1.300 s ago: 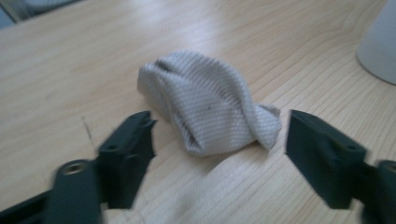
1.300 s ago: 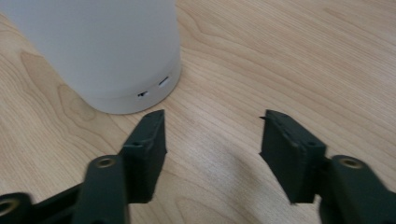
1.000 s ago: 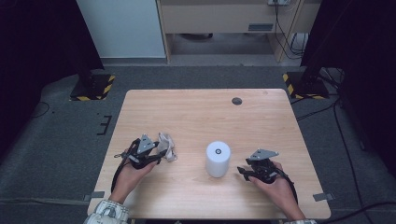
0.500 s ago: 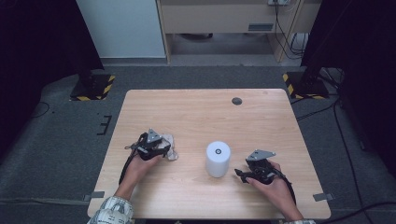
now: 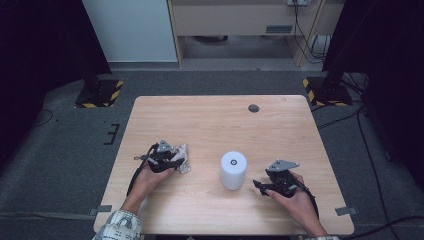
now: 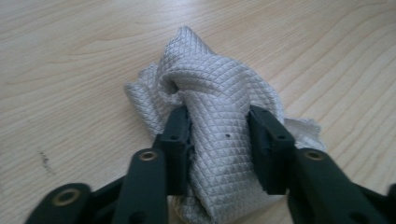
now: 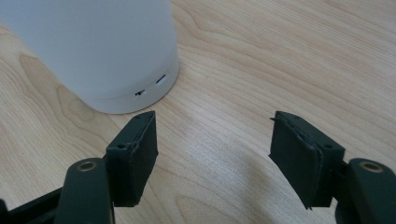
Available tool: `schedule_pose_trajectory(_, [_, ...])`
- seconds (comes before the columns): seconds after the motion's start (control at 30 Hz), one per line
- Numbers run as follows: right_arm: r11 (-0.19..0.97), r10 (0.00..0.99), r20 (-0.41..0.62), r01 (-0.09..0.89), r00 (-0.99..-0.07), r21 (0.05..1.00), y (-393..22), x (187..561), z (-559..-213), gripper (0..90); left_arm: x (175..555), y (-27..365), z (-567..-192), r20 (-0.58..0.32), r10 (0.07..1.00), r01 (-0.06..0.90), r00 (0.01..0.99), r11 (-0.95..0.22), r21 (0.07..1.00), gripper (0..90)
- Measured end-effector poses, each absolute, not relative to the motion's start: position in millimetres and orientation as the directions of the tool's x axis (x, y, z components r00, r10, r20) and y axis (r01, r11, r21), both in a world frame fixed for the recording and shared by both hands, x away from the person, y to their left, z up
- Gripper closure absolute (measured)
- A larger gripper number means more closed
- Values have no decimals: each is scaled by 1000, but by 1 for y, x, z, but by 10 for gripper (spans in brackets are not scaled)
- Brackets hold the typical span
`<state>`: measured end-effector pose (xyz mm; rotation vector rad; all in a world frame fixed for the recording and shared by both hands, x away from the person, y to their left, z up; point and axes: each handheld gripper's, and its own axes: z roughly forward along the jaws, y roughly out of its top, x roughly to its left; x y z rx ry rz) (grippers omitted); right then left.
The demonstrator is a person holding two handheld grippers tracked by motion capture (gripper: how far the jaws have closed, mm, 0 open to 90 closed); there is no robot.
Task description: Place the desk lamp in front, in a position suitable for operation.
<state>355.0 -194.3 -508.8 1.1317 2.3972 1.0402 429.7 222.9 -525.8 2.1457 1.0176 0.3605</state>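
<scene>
Cloth (image 6: 219, 121): crumpled white waffle-weave cloth, on the wooden table (image 5: 210, 125) at its left side; soft, light, compressible.
Hold point: the raised central fold; thin edges may slip free.
Left gripper (image 6: 219, 135): jaws have just been closing; both pads now press the cloth's bunched fold.
Right gripper (image 7: 212, 149): jaws have just been opening; nothing between them, just beside the white cylinder (image 7: 98, 51).
Change: left gripper and cloth now sit lower and nearer the cylinder than 1 second ago.
</scene>
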Motion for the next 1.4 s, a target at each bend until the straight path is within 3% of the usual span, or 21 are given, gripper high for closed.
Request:
schedule_pose_trajectory(0.2, [422,749,49,532,-661,734,-192,353,-506,312,429,223,-524,-77,753,567,653,-419,710,693])
schedule_pose_trajectory(0.93, [447,651,20,405,-759,798,-167,341,-490,78,403,210,-497,-87,670,491,738,-444,750,700])
schedule_pose_trajectory(1.4, [460,629,11,383,-778,801,-155,340,-487,58,394,204,-481,-85,642,451,762,-431,782,699])
